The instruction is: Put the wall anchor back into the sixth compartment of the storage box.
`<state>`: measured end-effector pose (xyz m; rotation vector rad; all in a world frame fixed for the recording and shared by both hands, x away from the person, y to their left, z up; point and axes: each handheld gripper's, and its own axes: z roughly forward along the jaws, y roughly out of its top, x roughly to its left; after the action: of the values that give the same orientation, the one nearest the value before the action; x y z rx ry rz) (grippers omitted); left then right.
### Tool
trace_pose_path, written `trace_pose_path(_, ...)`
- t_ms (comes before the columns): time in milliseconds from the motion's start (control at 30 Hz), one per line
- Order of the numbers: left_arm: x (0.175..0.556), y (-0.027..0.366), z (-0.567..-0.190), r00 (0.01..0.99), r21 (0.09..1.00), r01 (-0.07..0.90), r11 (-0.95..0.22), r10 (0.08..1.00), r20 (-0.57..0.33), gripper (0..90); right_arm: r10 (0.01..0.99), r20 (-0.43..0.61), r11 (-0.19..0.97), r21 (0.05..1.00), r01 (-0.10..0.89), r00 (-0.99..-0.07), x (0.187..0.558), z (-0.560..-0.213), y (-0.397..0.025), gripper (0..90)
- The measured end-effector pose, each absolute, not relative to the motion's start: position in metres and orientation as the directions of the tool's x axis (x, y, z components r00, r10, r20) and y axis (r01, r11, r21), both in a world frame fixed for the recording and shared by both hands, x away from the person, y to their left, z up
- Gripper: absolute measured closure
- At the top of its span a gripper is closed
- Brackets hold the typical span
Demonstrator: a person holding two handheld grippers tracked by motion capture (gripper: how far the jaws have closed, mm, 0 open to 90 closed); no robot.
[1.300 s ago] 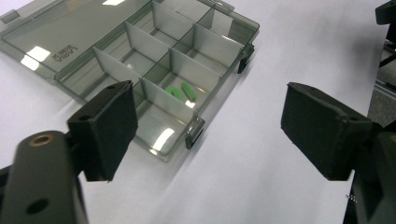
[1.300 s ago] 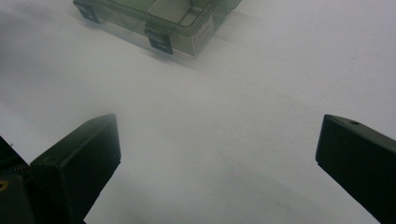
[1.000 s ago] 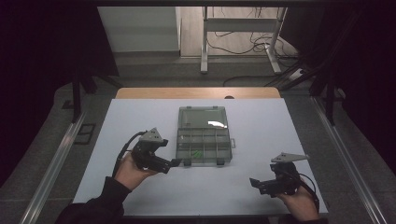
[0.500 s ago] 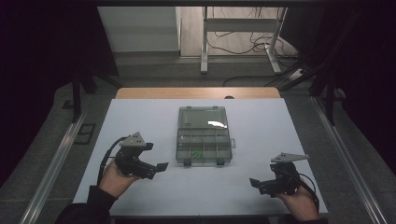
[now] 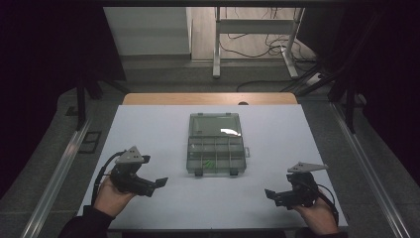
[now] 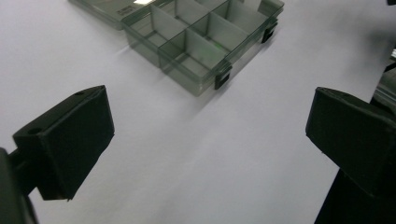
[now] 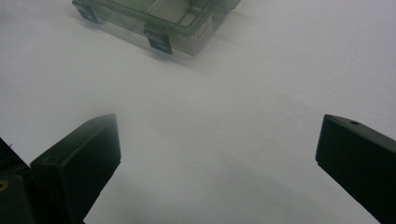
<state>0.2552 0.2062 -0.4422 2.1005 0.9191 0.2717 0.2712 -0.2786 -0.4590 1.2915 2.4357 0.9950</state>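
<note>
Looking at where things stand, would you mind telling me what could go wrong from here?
1. The organizer box is light plastic on a smooth white table; a one-sided nudge may slide it.
2. Its open lid lies flat behind, so a careless reach could strain the hinge.
3. The small green pieces inside could spill if the box tips.
</note>
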Motion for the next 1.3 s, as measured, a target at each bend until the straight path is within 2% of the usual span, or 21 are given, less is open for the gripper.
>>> trace_pose_path(867, 0.238, 0.244, -0.463, 0.624, 0.740, 0.556, -0.378, 0.778, -0.072, 0.0, 0.792, 0.114, 0.395, 0.653, 0.647, -0.599, 0.271, -0.459, -0.278, 0.0)
trace_pose_path(1133, 0.241, 0.246, -0.471, 0.616, 0.712, 0.571, -0.408, 0.786, -0.044, 0.0, 0.793, 0.111, 0.395, 0.654, 0.645, -0.599, 0.271, -0.459, -0.278, 0.0)
trace_pose_path(1300, 0.242, 0.246, -0.472, 0.610, 0.711, 0.581, -0.396, 0.791, -0.058, 0.0, 0.791, 0.110, 0.400, 0.651, 0.645, -0.602, 0.271, -0.459, -0.277, 0.0)
